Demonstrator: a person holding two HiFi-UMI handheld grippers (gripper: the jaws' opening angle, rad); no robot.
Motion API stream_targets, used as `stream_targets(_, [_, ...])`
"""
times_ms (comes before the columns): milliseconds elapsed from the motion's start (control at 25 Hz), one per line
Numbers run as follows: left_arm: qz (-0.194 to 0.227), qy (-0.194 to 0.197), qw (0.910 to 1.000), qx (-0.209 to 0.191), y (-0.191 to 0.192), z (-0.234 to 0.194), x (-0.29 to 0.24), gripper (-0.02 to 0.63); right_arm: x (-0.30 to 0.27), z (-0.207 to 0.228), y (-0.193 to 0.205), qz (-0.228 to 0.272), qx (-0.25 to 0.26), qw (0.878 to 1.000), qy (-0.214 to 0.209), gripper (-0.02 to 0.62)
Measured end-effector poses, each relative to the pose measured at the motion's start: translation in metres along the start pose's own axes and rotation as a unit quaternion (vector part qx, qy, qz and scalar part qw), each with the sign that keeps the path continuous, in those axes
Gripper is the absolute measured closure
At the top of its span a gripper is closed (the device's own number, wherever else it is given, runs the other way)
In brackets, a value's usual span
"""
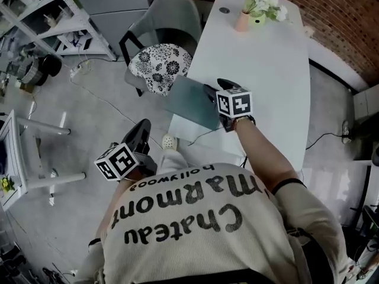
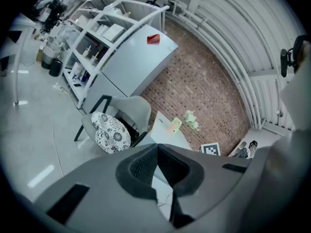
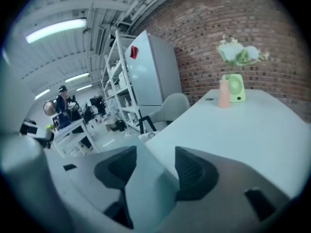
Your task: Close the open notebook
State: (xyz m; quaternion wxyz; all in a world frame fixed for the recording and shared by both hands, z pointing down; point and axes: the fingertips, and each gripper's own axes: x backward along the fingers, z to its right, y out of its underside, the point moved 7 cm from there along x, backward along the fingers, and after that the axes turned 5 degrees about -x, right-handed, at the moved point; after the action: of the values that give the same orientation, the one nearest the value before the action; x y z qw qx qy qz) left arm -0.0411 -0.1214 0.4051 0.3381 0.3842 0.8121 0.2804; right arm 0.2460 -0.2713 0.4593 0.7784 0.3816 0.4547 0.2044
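Observation:
The notebook [image 1: 190, 102] shows as a grey-teal cover, raised at a slant over the near left corner of the white table [image 1: 266, 70]. My right gripper [image 1: 212, 92] is at the cover's right edge. In the right gripper view the cover [image 3: 146, 178] stands as a sheet between the two pads, and the right gripper [image 3: 153, 161] is open around it, with a gap at the left pad. The pages are hidden. My left gripper [image 1: 142, 132] hangs off the table over the floor. Its jaws [image 2: 158, 147] look shut with nothing in them.
A pink vase [image 1: 241, 21] and a green pot of pale flowers [image 1: 260, 5] stand at the table's far end. A grey chair with a flowered cushion [image 1: 159, 67] stands left of the table. A thin cable [image 1: 204, 136] lies at the near edge. White shelving [image 1: 53, 16] is further left.

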Motion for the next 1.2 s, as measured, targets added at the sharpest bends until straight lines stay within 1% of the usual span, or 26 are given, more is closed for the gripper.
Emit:
stream_targets(80, [0.003, -0.005, 0.9999, 0.012, 0.011, 0.003, 0.01, 0.606, 0.017, 0.002, 0.006, 0.01, -0.058, 0.998, -0.006, 0.345])
stream_targets(160, [0.007, -0.01, 0.9999, 0.008, 0.019, 0.007, 0.015, 0.606, 0.036, 0.004, 0.016, 0.017, -0.109, 0.994, -0.017, 0.357])
stream_targets(200, [0.01, -0.011, 0.9999, 0.003, 0.022, 0.011, 0.015, 0.606, 0.045, 0.004, 0.021, 0.02, -0.124, 0.992, -0.022, 0.378])
stream_targets(280, [0.016, -0.006, 0.9999, -0.004, 0.026, 0.023, 0.014, 0.606, 0.064, 0.003, 0.031, 0.022, -0.137, 0.99, -0.024, 0.444])
stream_targets(360, [0.022, -0.001, 0.9997, -0.015, 0.028, 0.036, 0.012, 0.606, 0.081, 0.001, 0.042, 0.022, -0.144, 0.989, -0.016, 0.512])
stream_targets(440, [0.025, 0.007, 0.9993, -0.027, 0.03, 0.05, 0.011, 0.606, 0.093, -0.004, 0.049, 0.023, -0.15, 0.988, -0.012, 0.54])
stream_targets(520, [0.027, 0.013, 0.999, -0.034, 0.034, 0.06, 0.012, 0.606, 0.105, -0.012, 0.052, 0.032, -0.152, 0.988, -0.018, 0.592])
stream_targets(680, [0.034, 0.016, 0.9989, -0.03, 0.048, 0.074, 0.022, 0.606, 0.134, -0.031, 0.05, 0.071, -0.157, 0.984, -0.047, 0.592])
stream_targets(800, [0.034, 0.014, 0.9989, -0.029, 0.059, 0.081, 0.03, 0.606, 0.151, -0.041, 0.046, 0.09, -0.145, 0.984, -0.053, 0.592])
stream_targets(920, [0.033, 0.008, 0.9991, -0.027, 0.071, 0.081, 0.04, 0.606, 0.162, -0.045, 0.048, 0.101, -0.111, 0.988, -0.046, 0.592])
stream_targets(1000, [0.033, 0.006, 0.9991, -0.025, 0.077, 0.081, 0.046, 0.606, 0.166, -0.044, 0.05, 0.102, -0.099, 0.989, -0.037, 0.592])
stream_targets(1200, [0.031, -0.004, 0.9993, -0.018, 0.091, 0.077, 0.056, 0.606, 0.17, -0.038, 0.065, 0.091, -0.108, 0.99, -0.027, 0.592])
